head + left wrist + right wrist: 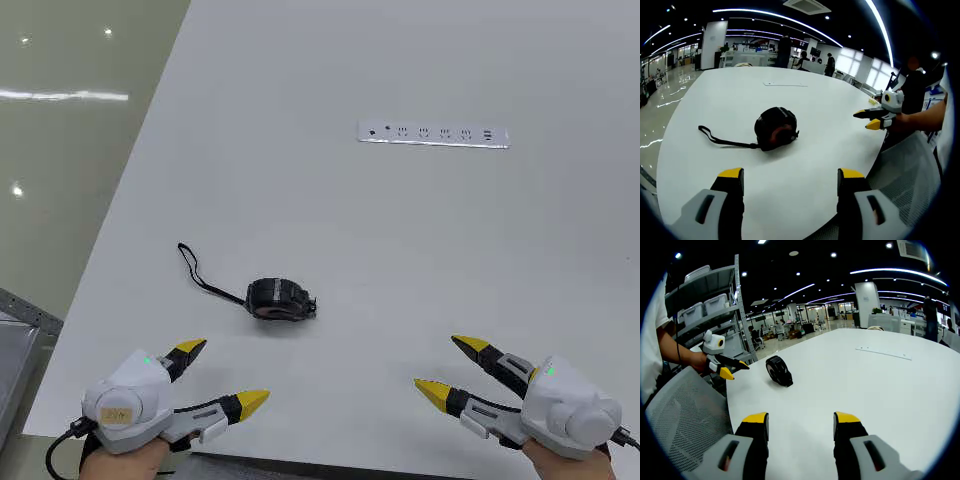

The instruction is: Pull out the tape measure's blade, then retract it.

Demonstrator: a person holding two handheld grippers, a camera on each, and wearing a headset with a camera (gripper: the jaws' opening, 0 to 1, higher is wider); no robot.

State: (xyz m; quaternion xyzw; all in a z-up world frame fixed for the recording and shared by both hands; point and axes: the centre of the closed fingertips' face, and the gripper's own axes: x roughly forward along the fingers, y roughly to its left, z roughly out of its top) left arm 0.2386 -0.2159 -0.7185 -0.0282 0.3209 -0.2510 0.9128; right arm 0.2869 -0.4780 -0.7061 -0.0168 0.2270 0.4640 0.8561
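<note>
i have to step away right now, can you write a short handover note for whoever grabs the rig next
Left gripper: open, empty, over the near table edge.
Right gripper: open, empty, also at the near edge.
Tape measure lies on the white table, nearer the left gripper, its strap trailing left in the head view; no blade is out.
Done: nothing yet.
Left: grip it, pull the blade out, then retract it.
</note>
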